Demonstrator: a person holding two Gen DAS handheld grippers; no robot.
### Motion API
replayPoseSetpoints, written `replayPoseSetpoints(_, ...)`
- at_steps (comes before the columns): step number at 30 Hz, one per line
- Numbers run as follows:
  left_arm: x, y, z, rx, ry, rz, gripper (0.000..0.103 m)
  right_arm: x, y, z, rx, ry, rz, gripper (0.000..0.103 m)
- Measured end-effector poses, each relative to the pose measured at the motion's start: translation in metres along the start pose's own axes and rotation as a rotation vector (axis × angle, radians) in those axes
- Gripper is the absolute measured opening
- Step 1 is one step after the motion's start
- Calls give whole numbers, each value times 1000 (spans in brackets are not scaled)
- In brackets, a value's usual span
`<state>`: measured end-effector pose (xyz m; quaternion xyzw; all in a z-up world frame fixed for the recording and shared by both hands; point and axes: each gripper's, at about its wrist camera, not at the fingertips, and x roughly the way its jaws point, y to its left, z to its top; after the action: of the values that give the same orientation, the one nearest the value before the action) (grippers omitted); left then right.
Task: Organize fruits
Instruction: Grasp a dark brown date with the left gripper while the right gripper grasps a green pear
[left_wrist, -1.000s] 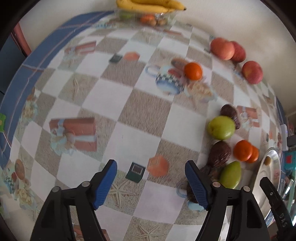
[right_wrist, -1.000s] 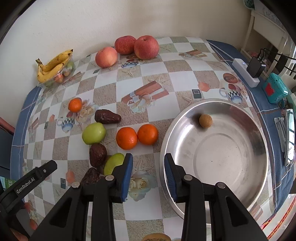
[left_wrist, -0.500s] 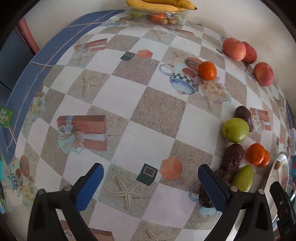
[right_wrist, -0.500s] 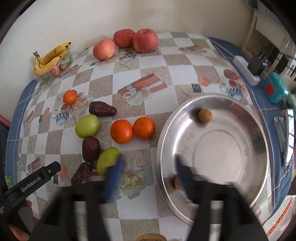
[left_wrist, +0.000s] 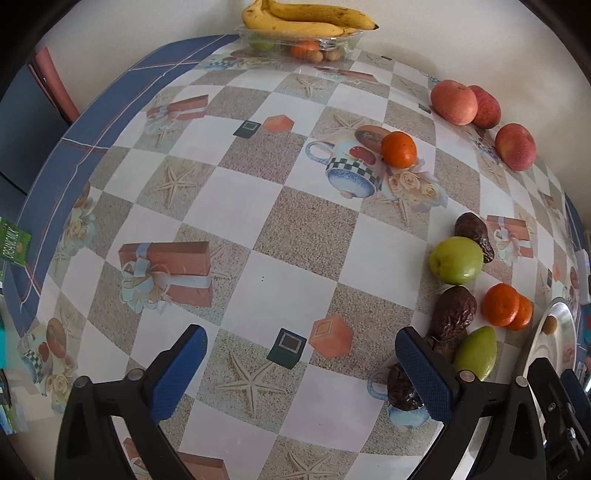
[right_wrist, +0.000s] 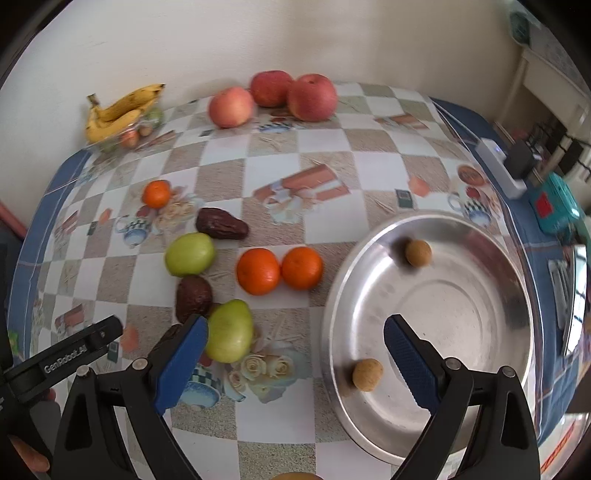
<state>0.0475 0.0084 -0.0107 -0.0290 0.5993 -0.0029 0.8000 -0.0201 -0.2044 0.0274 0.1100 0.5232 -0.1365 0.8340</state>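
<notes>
Two small brown fruits (right_wrist: 366, 374) lie apart in the steel bowl (right_wrist: 517, 280), while oranges (right_wrist: 258, 271), green fruits (right_wrist: 189, 254) and dark dates (right_wrist: 221, 229) cluster on the worktop (right_wrist: 332, 147) beside it. The right claw (right_wrist: 293, 354), its jaws just widened and empty, hangs above the bowl's near rim; the left claw (left_wrist: 301, 373) gapes wide over bare cloth.

Cream wall (right_wrist: 221, 40) behind patterned tablecloth (left_wrist: 303, 236)

My right gripper (right_wrist: 295, 354) had just been opening, its jaws going from nearly closed to wide. A second small brown fruit (right_wrist: 366, 374) appeared in the steel bowl (right_wrist: 517, 302) between them, untouched. My left gripper (left_wrist: 301, 369) spread wider too, over bare tablecloth (left_wrist: 295, 229).
</notes>
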Motion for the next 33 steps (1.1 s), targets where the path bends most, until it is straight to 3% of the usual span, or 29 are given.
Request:
replayPoseSetpoints(4, 1, -4, -3, 6, -6, -7, 103, 0, 3, 0, -10, -7, 11, 96)
replayPoseSetpoints(11, 6, -12, -2, 13, 25, -97, 103, 1, 4, 1, 0, 6, 48, 96)
replayPoseSetpoints(18, 11, -18, -11, 18, 96, -147, 101, -1, -2, 4, 38, -3, 83, 96)
replayPoseSetpoints(24, 16, -32, -20, 53, 153, -221, 86, 8, -1, 4, 68, 23, 143, 90)
replayPoseSetpoints(26, 18, -37, -22, 71, 164, -231, 81, 14, 0, 3, 73, 40, 158, 75)
replayPoseSetpoints(27, 19, -39, -22, 79, 171, -238, 77, 18, 1, 3, 79, 54, 168, 73)
replayPoseSetpoints(32, 22, -49, -26, 100, 205, -302, 41, 35, 7, 0, 88, 113, 213, 65)
replayPoseSetpoints(33, 22, -50, -26, 107, 205, -301, 39, 38, 8, -1, 88, 122, 212, 64)
